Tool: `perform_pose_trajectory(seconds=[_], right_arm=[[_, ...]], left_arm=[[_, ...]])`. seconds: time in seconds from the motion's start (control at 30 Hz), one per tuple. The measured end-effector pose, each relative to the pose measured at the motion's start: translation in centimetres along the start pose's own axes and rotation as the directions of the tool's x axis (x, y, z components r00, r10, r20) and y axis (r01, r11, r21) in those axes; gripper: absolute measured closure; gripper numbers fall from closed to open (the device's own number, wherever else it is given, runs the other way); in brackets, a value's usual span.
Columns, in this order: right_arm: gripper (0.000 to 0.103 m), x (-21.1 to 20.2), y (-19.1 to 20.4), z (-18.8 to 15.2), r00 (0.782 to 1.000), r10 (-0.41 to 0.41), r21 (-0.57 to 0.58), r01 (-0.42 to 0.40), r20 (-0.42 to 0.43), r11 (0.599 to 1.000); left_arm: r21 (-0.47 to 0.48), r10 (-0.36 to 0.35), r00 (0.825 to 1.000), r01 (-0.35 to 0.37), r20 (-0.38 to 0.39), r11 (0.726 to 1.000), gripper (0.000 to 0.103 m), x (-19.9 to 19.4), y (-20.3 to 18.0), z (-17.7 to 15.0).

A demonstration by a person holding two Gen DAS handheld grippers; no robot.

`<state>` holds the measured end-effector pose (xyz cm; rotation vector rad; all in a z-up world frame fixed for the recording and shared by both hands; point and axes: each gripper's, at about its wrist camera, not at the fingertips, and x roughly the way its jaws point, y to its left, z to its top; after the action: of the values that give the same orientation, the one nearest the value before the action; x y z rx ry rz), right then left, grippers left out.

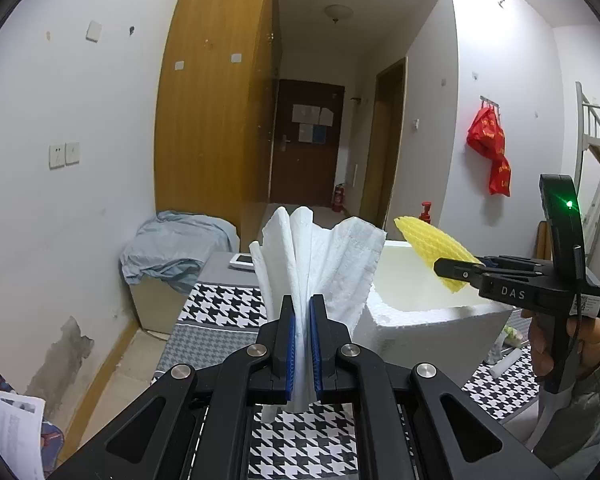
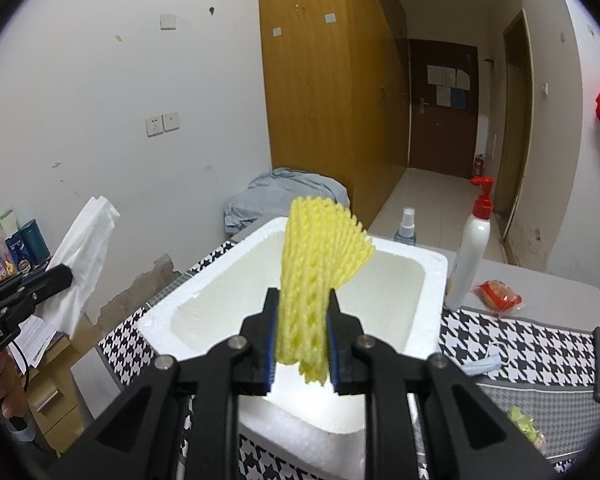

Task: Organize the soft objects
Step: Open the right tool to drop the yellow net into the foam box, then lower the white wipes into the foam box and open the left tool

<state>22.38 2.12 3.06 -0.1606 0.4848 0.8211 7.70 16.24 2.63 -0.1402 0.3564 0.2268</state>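
Note:
My left gripper (image 1: 302,300) is shut on a crumpled white paper towel (image 1: 320,256), which fans upward above the houndstooth tablecloth (image 1: 304,440). The same towel (image 2: 88,248) and left gripper (image 2: 66,276) show at the left edge of the right wrist view. A yellow foam fruit net (image 2: 320,256) stands upright between the pads of my right gripper (image 2: 302,296), and both pads press on it. It hangs over the open white styrofoam box (image 2: 160,320), whose inside looks bare. From the left wrist view the right gripper (image 1: 456,270) holds the net (image 1: 432,244) above the box (image 1: 420,320).
A white lotion bottle with a red pump (image 2: 470,256) and a small spray bottle (image 2: 405,228) stand behind the box. A red packet (image 2: 498,294) and a face mask (image 2: 484,362) lie right of it. A blue-grey cloth (image 2: 284,196) is heaped by the wardrobe. Toiletry bottles (image 2: 8,244) crowd the far left.

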Motion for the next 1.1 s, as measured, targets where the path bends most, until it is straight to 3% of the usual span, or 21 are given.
perform_pose_trajectory(seconds=[0.03,0.1,0.2,0.4,0.57,1.1], right_arm=[[0.064,0.1,0.0,0.0,1.000,-0.001,-0.001,0.001,-0.001,1.000],[0.040,0.1,0.1,0.1,1.000,-0.002,0.005,0.002,0.004,1.000],[0.024,0.1,0.3,0.1,1.000,-0.018,0.000,0.018,0.014,1.000],[0.007,-0.3,0.5,-0.1,0.999,-0.025,-0.020,0.026,0.039,0.999],[0.002,-1.0,0.8,0.0,0.997,-0.030,-0.036,0.032,0.068,0.999],[0.002,-3.2,-1.3,-0.4,0.992,-0.083,-0.004,0.084,0.094,0.996]], left_arm=[[0.000,-0.001,1.000,0.001,-0.001,1.000,0.096,0.0,0.0,0.0],[0.001,0.001,1.000,-0.001,-0.002,1.000,0.096,0.0,0.0,0.0],[0.001,0.001,1.000,-0.001,-0.003,1.000,0.096,0.1,0.0,0.0],[0.001,0.001,1.000,-0.001,-0.002,1.000,0.096,0.0,-0.1,0.0],[0.007,-0.002,1.000,0.002,0.000,1.000,0.096,-0.1,-0.2,0.1],[0.044,-0.069,0.998,0.069,0.002,0.997,0.096,1.4,-1.8,1.6]])
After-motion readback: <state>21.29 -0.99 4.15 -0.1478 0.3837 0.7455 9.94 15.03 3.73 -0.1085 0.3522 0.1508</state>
